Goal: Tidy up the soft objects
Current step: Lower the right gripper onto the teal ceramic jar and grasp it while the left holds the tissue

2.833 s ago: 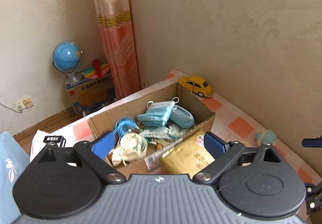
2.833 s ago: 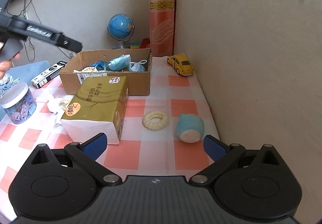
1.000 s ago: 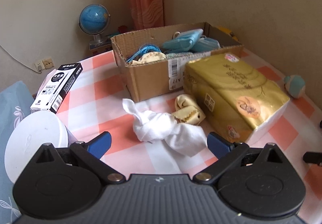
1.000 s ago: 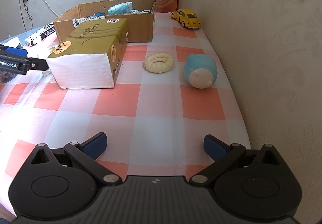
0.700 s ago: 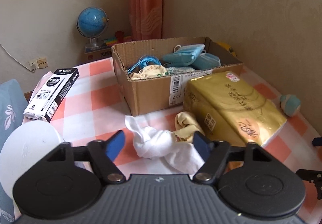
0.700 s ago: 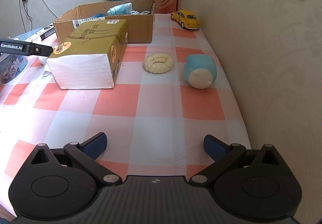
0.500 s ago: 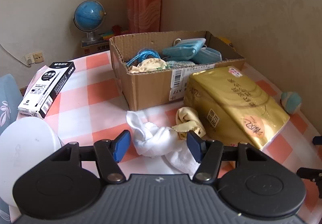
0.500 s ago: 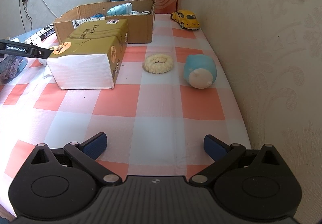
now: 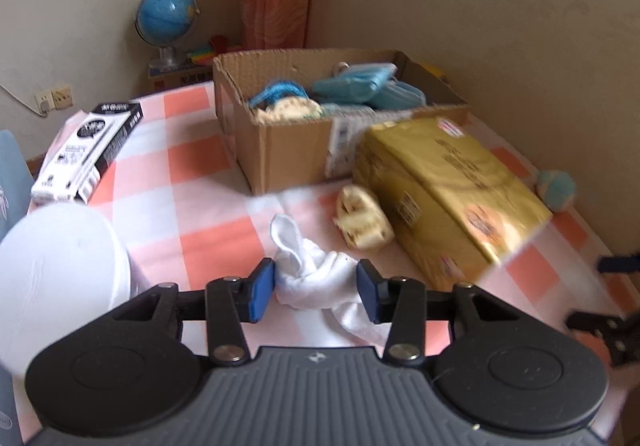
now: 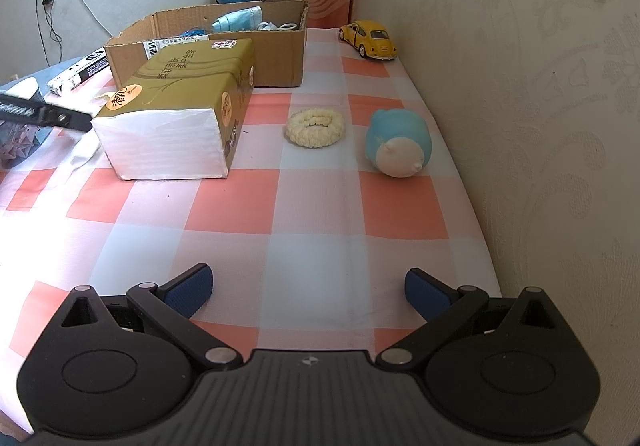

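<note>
Left wrist view: the left hand-held gripper [image 9: 316,290] has its two blue pads pressed against either side of a crumpled white cloth [image 9: 320,282], so it is clamped on that cloth, which lies on the checked counter [image 9: 208,246] with a loose tail trailing toward the camera. Just beyond it sits a small cream pouch [image 9: 362,219], touching the gold tissue pack [image 9: 444,185]. Behind both stands the cardboard box [image 9: 288,149], already holding blue face masks [image 9: 360,85] and a blue cord. A white round lid [image 9: 60,270] is at the left, a black-and-white carton [image 9: 88,149] further back. The picture is blurred, so how deep the pads bite into the cloth cannot be told.

Right wrist view: the right hand-held gripper [image 10: 308,292] is spread wide and holds nothing, low over bare counter. Ahead lie a cream scrunchie [image 10: 315,127] and a blue plush toy [image 10: 400,143], near each other and well apart from the box; a yellow toy car [image 10: 370,39] stands by the wall.

Risks, as I judge them: the pads may hold only a fold, so the cloth could slip out on lifting. Its hanging tail could drag the pouch or catch the near box wall instead of clearing it.
</note>
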